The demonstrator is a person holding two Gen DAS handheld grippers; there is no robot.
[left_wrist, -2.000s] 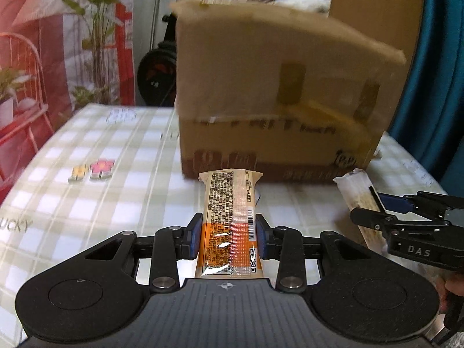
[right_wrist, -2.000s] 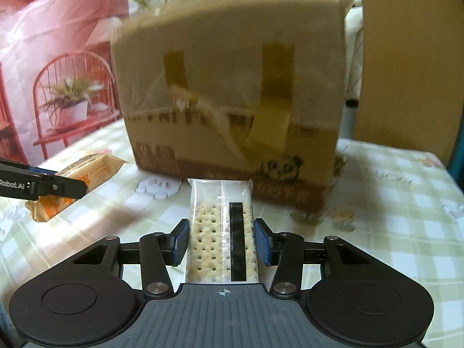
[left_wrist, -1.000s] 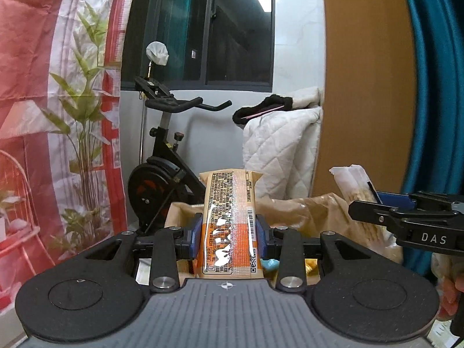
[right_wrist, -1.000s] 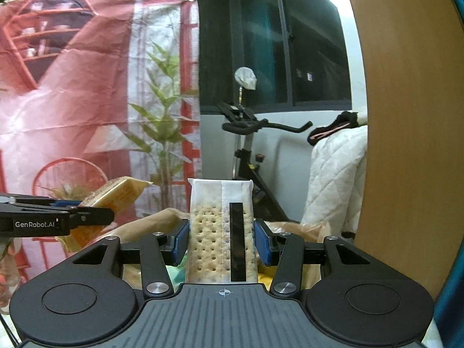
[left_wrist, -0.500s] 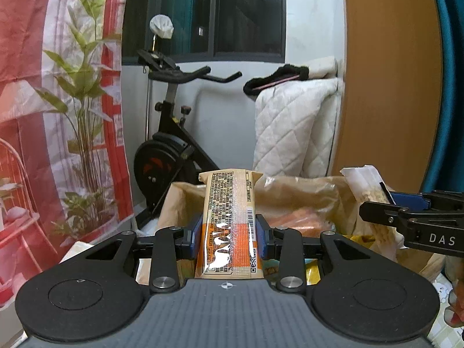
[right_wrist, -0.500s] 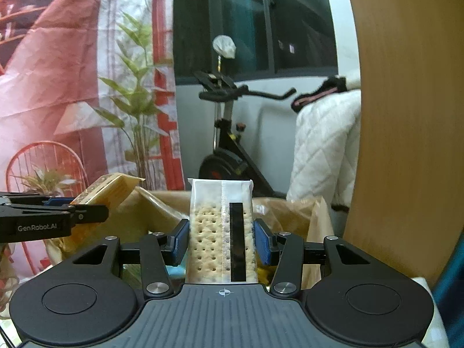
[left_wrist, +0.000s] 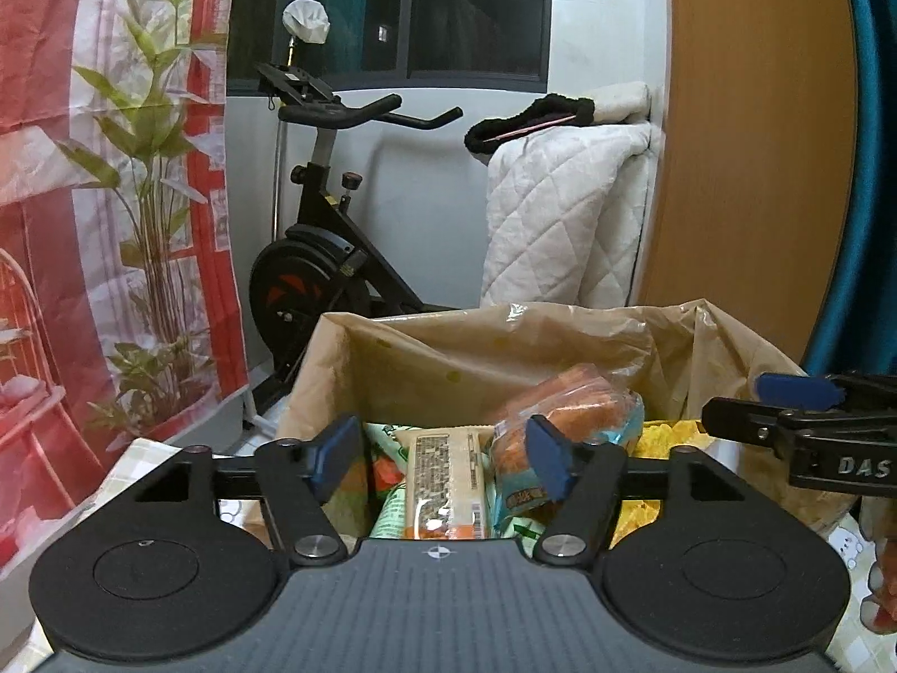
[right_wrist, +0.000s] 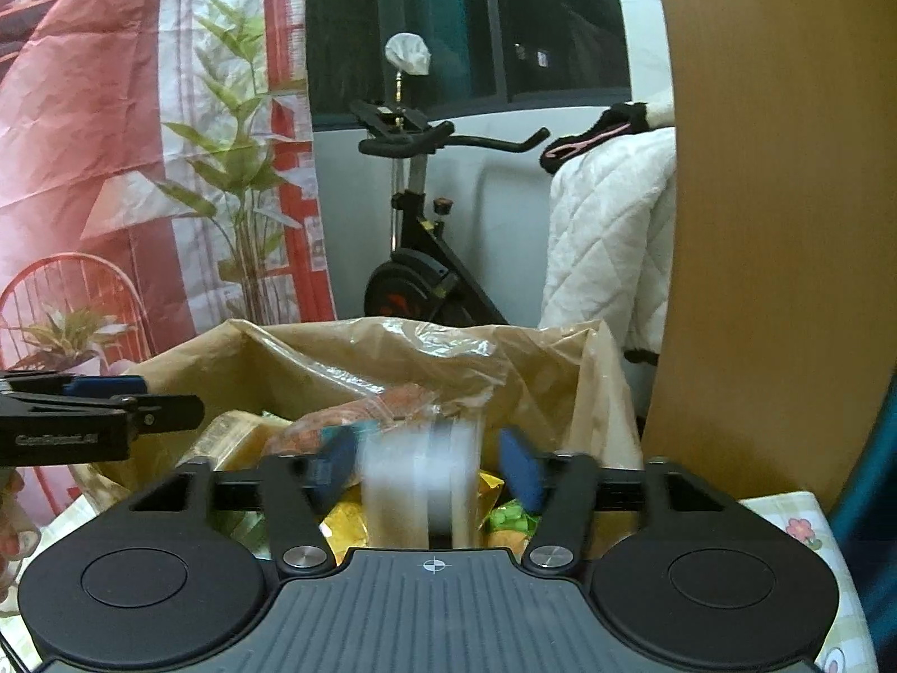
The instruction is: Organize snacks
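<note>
We hold both grippers over the cardboard box [left_wrist: 560, 347]. Left gripper [left_wrist: 443, 454] jaws opening, orange snack bar [left_wrist: 447, 482] released, lying in the box. Right gripper [right_wrist: 426, 465] jaws opening too, cracker pack [right_wrist: 420, 482] blurred between them, pads clear of it.

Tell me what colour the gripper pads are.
Blue. The left gripper pads show it best, in the left wrist view.
</note>
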